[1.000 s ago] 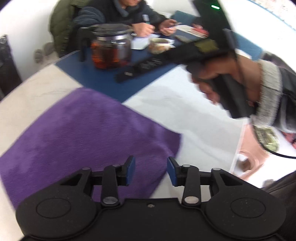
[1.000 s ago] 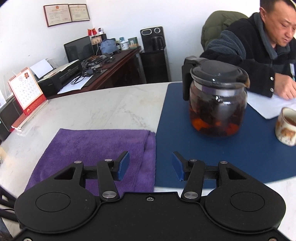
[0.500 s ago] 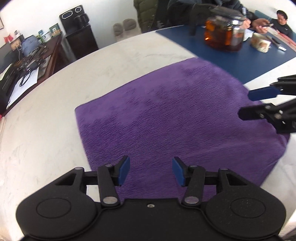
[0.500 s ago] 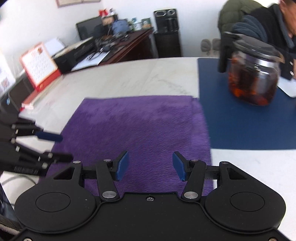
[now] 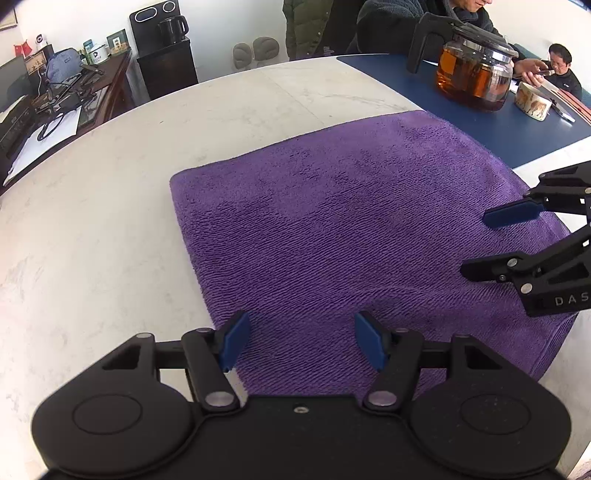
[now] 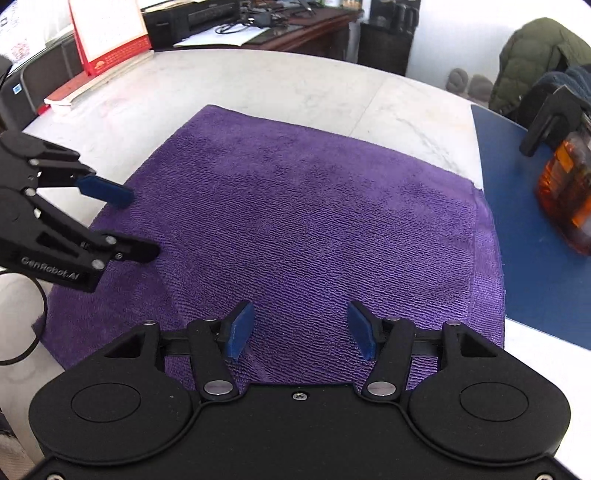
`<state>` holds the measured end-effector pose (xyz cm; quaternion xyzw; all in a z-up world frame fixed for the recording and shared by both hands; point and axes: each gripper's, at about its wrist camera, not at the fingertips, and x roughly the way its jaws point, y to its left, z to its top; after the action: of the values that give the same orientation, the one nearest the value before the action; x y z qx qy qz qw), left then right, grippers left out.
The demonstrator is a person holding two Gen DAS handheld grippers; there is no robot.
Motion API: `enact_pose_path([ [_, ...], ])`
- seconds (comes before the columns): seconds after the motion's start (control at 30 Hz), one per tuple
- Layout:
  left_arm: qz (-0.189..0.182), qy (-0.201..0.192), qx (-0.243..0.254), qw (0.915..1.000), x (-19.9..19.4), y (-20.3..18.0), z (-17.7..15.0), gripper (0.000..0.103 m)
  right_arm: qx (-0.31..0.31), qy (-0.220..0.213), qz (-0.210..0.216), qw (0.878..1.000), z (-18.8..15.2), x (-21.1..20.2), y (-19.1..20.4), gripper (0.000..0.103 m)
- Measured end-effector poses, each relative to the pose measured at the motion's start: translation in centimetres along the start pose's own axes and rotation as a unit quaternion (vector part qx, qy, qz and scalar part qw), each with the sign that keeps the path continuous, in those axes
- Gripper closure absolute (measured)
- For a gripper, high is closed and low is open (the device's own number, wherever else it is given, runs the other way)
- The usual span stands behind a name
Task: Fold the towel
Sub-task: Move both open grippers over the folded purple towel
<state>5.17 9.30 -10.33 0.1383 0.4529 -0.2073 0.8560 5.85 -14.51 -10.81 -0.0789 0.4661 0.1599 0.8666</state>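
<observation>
Purple towel lies flat on the white table, right edge over the blue mat. Left gripper and right gripper hover over its near edge, jaws opening, nothing between them. Risks, I'd guess: pinching one layer only, or dragging it toward the glass teapot.

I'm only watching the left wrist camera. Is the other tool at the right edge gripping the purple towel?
Observer: No. The right wrist view shows the right gripper with its jaws opening and nothing pinched; the purple towel lies flat beneath.
Operator: What's beyond the towel's left side?
Observer: A red desk calendar stands near the table's edge.
Operator: And my own tool from outside?
Observer: The left gripper, jaws opening and empty, has GenRobot.AI printed on its side.
</observation>
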Motion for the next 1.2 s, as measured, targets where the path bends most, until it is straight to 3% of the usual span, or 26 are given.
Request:
enact_pose_path([
  [0.3,0.019,-0.001,-0.028,0.9994,-1.0,3.0,-1.3,0.041,-0.013,0.015,0.013,1.0,2.0,0.5,4.8,0.044],
  [0.57,0.064,0.01,-0.072,0.9953,-1.8,4.0,-2.4,0.04,-0.068,0.012,0.053,0.996,4.0,1.2,11.7,0.038],
  [0.83,0.105,0.025,-0.092,0.9899,-2.8,5.0,-3.1,0.04,-0.114,0.012,0.082,0.99,4.9,0.8,17.4,0.038],
  [1.0,0.133,0.022,-0.095,0.9863,-3.8,4.2,-2.5,0.042,-0.098,0.008,0.098,0.99,5.0,1.4,16.0,0.039],
  [1.2,0.14,-0.006,-0.11,0.9839,-5.8,3.5,-1.7,0.042,-0.05,-0.019,0.118,0.992,5.6,-0.1,12.9,0.039],
])
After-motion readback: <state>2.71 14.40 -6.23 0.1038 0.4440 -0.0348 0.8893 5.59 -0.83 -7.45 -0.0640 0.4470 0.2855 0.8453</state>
